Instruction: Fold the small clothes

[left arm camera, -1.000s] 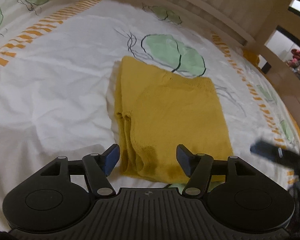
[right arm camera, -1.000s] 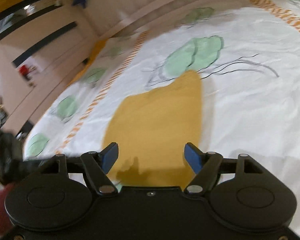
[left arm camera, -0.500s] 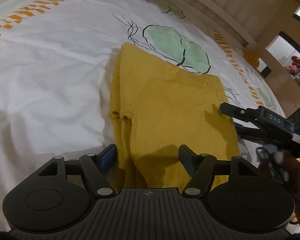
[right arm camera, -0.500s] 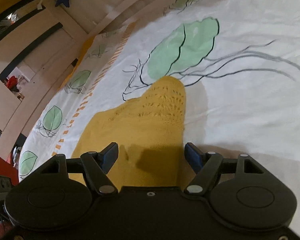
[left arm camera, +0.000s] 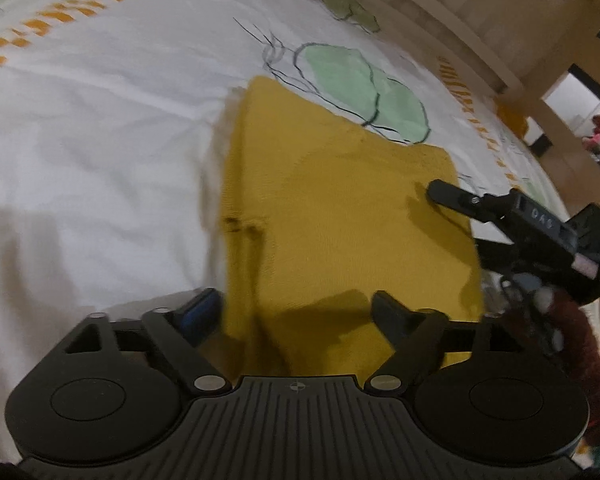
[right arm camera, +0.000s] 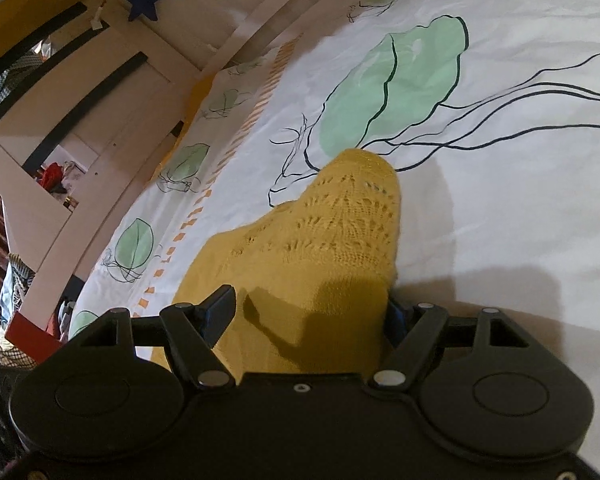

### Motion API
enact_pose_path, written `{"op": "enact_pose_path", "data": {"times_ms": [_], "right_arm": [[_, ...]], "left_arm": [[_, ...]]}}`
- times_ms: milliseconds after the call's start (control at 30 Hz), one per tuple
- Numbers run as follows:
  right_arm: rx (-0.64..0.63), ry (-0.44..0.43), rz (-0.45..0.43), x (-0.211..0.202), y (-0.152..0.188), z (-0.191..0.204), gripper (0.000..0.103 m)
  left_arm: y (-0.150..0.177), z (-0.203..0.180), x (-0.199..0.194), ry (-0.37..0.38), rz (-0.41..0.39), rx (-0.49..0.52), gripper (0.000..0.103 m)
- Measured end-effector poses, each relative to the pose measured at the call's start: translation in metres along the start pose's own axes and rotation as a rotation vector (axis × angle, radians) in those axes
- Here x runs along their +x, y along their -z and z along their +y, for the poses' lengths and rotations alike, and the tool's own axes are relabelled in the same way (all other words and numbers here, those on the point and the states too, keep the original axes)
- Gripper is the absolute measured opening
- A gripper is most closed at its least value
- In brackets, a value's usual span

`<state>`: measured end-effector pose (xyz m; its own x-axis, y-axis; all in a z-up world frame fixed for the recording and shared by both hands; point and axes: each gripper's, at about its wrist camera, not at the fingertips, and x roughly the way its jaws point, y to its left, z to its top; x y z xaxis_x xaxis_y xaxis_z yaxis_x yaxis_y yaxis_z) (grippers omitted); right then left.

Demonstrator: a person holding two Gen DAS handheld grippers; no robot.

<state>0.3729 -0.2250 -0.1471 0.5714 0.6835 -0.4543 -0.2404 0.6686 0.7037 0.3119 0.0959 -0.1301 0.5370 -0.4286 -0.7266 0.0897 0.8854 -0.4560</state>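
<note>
**Bedspread with folded yellow garment, both grippers at its near edges**

Bedspread (left arm camera: 100, 128), white with green leaf prints and orange dashed borders, fills both views and lies over a bed bounded by a pale wooden frame (right arm camera: 112, 92). A yellow knitted garment (left arm camera: 340, 220) lies folded flat on it, roughly rectangular, beside a large green leaf print (left arm camera: 364, 88); its openwork band shows in the right wrist view.

Left gripper (left arm camera: 296, 312): jaws have just been opening and stand wide apart, astride the garment's near edge, with cloth between them; the pads do not press on it.

Right gripper (right arm camera: 312, 312): jaws spread, straddling a raised corner of the garment. Its right finger is partly hidden behind the cloth, and no pinch is evident. In the left wrist view it enters from the right over the garment's edge.

A blue star (right arm camera: 146, 0) hangs on the frame.
</note>
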Motion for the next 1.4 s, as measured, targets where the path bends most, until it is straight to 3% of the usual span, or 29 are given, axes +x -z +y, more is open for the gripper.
{"op": "enact_pose_path", "data": {"times_ms": [33, 133, 200, 233, 300, 500, 767, 1100, 1200, 1300, 1400], "right_arm": [[0.001, -0.002, -0.002, 0.0, 0.0, 0.0, 0.079], [0.009, -0.006, -0.003, 0.001, 0.0, 0.001, 0.078], [0.009, -0.003, 0.006, 0.0, -0.001, 0.001, 0.065], [0.01, 0.007, 0.015, 0.0, -0.001, 0.001, 0.047], [0.005, 0.021, 0.019, -0.001, 0.0, 0.001, 0.043], [-0.029, 0.086, 0.013, -0.02, 0.001, 0.023, 0.037], [-0.008, 0.162, 0.05, -0.086, 0.023, 0.044, 0.037], [0.089, 0.191, 0.09, -0.177, 0.081, 0.044, 0.038], [0.071, 0.234, 0.064, -0.187, 0.088, 0.042, 0.043], [0.056, 0.345, 0.028, -0.189, 0.093, 0.028, 0.052], [0.089, 0.368, -0.014, -0.194, 0.099, 0.015, 0.061]], "left_arm": [[-0.004, 0.001, 0.004, 0.019, 0.009, -0.013, 0.091], [-0.008, 0.006, 0.009, 0.075, 0.01, -0.054, 0.089], [-0.007, 0.012, 0.008, 0.14, 0.023, -0.093, 0.045], [-0.007, 0.019, 0.01, 0.194, 0.063, -0.149, 0.017], [-0.002, 0.025, 0.014, 0.253, 0.096, -0.228, 0.017], [0.006, 0.02, 0.001, 0.354, 0.096, -0.283, 0.015], [0.035, -0.023, -0.03, 0.441, 0.164, -0.203, 0.015], [0.105, -0.058, -0.057, 0.519, 0.256, -0.178, 0.015], [0.114, -0.055, -0.062, 0.465, 0.225, -0.146, 0.015], [0.123, -0.046, -0.059, 0.319, 0.213, -0.135, 0.016], [0.132, -0.039, -0.06, 0.211, 0.191, -0.092, 0.023]]}}
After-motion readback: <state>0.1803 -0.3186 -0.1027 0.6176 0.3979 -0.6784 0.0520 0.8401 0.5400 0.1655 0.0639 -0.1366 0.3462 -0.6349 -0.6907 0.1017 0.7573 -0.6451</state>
